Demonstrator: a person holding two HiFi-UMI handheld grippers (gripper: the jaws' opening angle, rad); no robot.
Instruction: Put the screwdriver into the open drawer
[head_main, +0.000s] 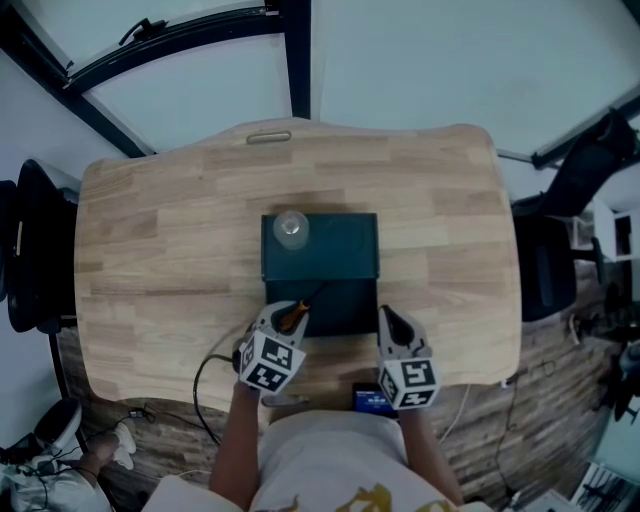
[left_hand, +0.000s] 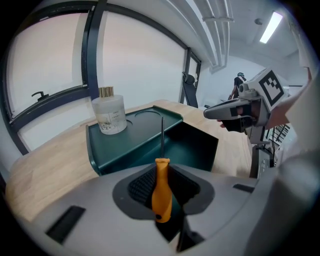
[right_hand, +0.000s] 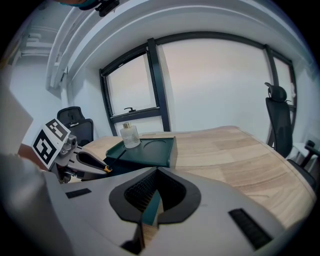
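Note:
A dark green drawer unit (head_main: 330, 245) stands mid-table, its drawer (head_main: 340, 300) pulled open toward me. My left gripper (head_main: 290, 312) is shut on the screwdriver (head_main: 293, 318) at the drawer's front left corner. In the left gripper view the orange handle (left_hand: 161, 192) sits between the pads and the thin shaft points up over the open drawer (left_hand: 192, 145). My right gripper (head_main: 388, 318) is at the drawer's front right corner. In the right gripper view its jaws (right_hand: 150, 210) are closed on a teal edge of the drawer.
A glass bottle (head_main: 290, 228) stands on the unit's top at the back left. A small blue device (head_main: 372, 400) and a cable (head_main: 205, 380) lie near the table's (head_main: 150, 260) front edge. Office chairs (head_main: 30, 250) flank the table.

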